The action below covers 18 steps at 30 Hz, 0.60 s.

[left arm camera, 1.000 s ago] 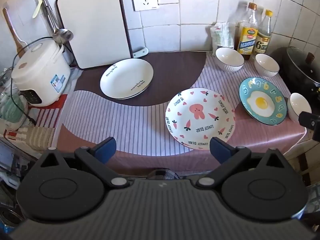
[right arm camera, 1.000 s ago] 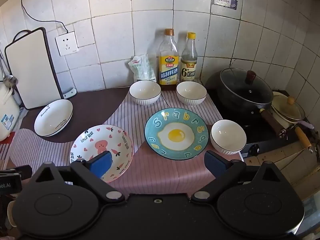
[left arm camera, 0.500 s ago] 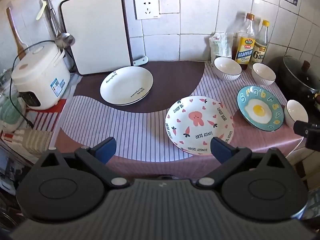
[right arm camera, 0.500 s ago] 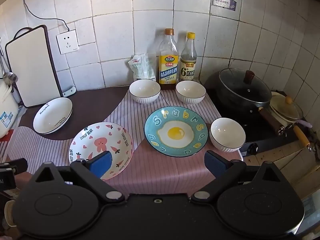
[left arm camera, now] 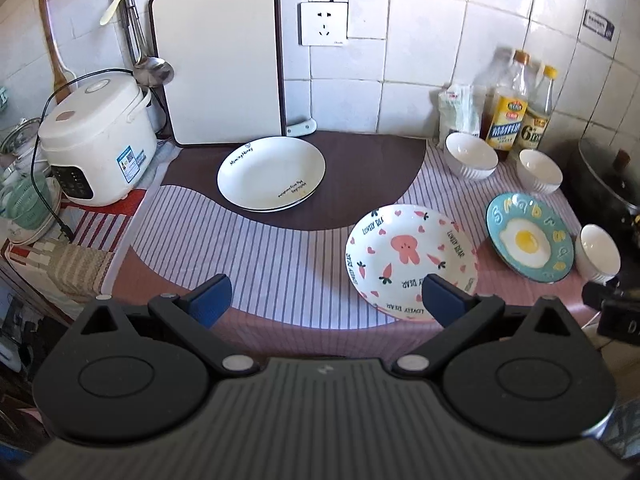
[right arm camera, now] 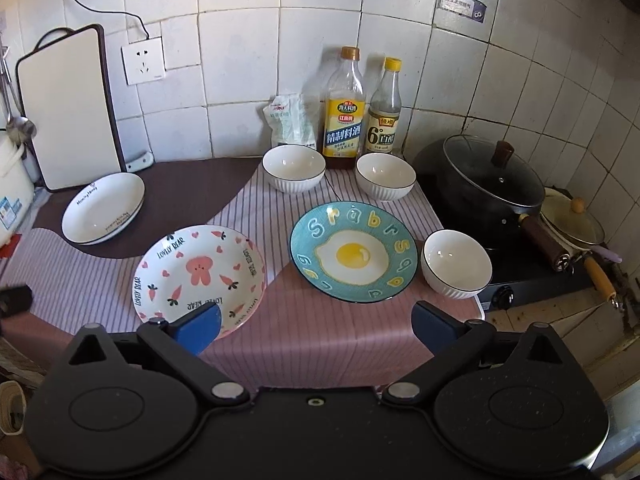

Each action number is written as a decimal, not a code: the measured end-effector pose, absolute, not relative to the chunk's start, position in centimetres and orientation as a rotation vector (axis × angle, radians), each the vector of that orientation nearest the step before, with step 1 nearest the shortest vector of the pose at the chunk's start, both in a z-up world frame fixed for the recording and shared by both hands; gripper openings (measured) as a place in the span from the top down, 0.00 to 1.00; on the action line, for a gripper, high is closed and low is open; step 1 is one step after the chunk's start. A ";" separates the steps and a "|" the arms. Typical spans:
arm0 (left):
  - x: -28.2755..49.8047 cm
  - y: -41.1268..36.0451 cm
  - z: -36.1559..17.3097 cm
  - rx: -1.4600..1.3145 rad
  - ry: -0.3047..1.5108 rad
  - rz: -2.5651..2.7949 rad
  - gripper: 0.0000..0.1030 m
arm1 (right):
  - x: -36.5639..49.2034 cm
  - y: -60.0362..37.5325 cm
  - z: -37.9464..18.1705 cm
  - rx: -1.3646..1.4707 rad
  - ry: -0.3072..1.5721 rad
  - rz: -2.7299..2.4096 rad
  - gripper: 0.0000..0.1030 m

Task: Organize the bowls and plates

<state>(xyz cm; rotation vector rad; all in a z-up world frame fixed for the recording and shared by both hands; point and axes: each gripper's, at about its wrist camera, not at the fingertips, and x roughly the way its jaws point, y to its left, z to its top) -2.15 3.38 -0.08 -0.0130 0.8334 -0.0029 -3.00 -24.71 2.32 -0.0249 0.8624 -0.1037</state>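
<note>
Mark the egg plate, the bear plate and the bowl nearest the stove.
egg plate (right arm camera: 354, 257), right wrist view, on the yolk.
bear plate (right arm camera: 199, 270), right wrist view, on the pink bear.
bowl (right arm camera: 456, 262), right wrist view, on its inside.

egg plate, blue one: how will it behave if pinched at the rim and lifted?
The egg plate looks like glazed ceramic: probably rigid, slick and breakable. Its rim is shallow and flared, so a pinch may slip. A white bowl sits close beside it, so a push might knock that.

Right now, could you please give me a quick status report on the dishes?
Both hand-held grippers, left and right, open, empty, short of the counter. Plates and bowls lie apart, unstacked. Nothing blocking.
</note>
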 end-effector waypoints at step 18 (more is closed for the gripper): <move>-2.9 2.9 -0.8 0.002 0.833 -0.023 0.00 | -3.3 -25.3 2.1 -0.003 0.858 -0.112 0.00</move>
